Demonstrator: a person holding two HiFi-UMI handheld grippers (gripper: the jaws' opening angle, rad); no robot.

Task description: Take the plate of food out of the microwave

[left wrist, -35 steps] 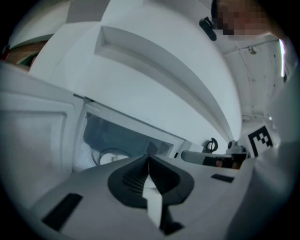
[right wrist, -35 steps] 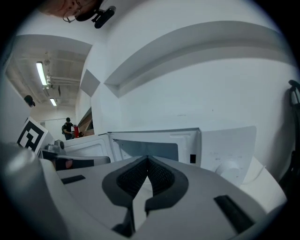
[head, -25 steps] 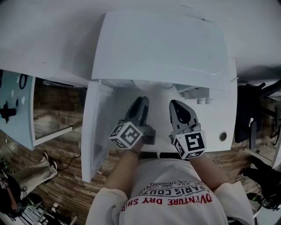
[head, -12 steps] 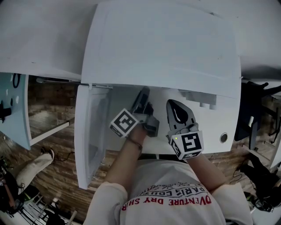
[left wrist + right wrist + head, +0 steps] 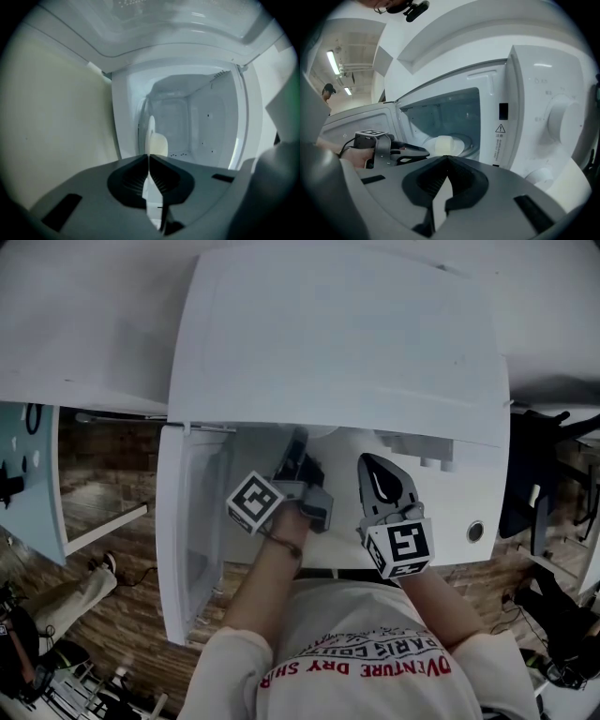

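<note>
The white microwave (image 5: 337,334) stands with its door (image 5: 187,521) swung open to the left. Inside, a white plate (image 5: 461,143) carries a pale bun-like food (image 5: 443,144). My left gripper (image 5: 298,442) is turned on its side and reaches into the cavity. Its jaws are closing, with the near rim of the plate (image 5: 151,131) between them, seen edge-on beside the food (image 5: 160,144). In the right gripper view, the left gripper (image 5: 425,151) touches the plate's near edge. My right gripper (image 5: 370,465) hovers shut and empty in front of the opening.
The microwave's control panel with round knobs (image 5: 562,122) lies right of the cavity. The open door (image 5: 361,119) bounds the left side. A white table (image 5: 459,512) carries the microwave. A dark chair (image 5: 534,484) stands right of it, over a wooden floor.
My left gripper has rolled onto its side and pushed deeper into the microwave, up to the plate. The right gripper has barely moved.
</note>
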